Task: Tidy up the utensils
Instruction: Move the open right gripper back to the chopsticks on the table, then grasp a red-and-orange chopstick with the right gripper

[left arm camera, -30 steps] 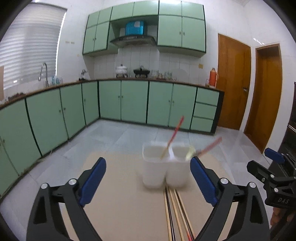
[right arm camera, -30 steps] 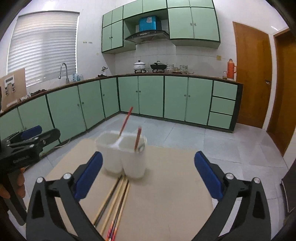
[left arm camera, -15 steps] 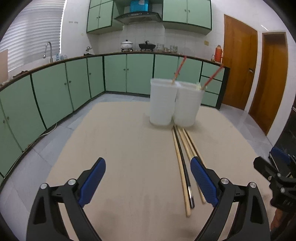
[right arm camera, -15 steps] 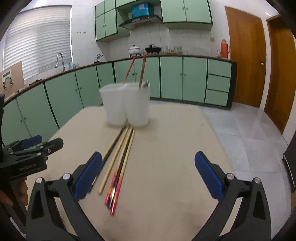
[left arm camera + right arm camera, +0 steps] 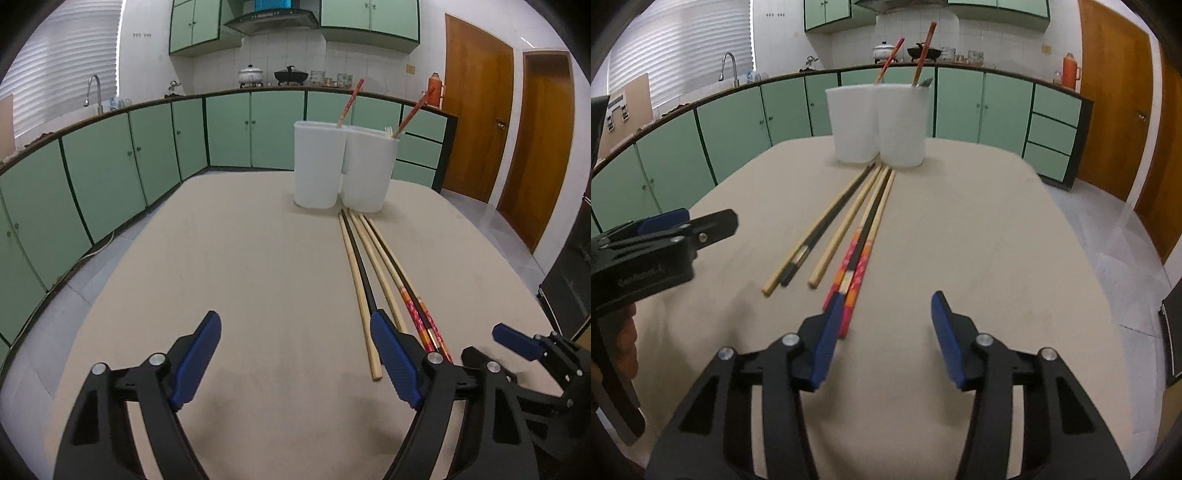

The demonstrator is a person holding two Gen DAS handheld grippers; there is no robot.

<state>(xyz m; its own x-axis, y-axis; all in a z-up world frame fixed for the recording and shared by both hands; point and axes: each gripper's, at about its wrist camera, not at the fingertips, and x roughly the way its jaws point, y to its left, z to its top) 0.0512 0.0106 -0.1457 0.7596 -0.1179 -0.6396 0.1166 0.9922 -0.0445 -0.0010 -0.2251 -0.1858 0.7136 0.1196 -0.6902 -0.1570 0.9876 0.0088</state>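
Two white plastic holders (image 5: 345, 168) (image 5: 879, 123) stand side by side at the far end of a beige table (image 5: 240, 295). Each holds a red chopstick (image 5: 349, 103); the right one also holds a fork. Several chopsticks (image 5: 373, 266) (image 5: 849, 221), wooden, black and red-patterned, lie in a row in front of the holders. My left gripper (image 5: 295, 354) is open and empty, low over the table, left of the chopsticks' near ends. My right gripper (image 5: 886, 332) is open and empty, its left finger (image 5: 827, 336) over the red chopstick ends.
The right gripper shows at the right edge of the left wrist view (image 5: 535, 347); the left gripper shows at the left edge of the right wrist view (image 5: 657, 243). Green kitchen cabinets (image 5: 110, 162) ring the room. Wooden doors (image 5: 476, 122) stand at the right.
Both grippers have dropped low and tilted down toward the table. The chopsticks on the table have come into full view. Both grippers stay open.
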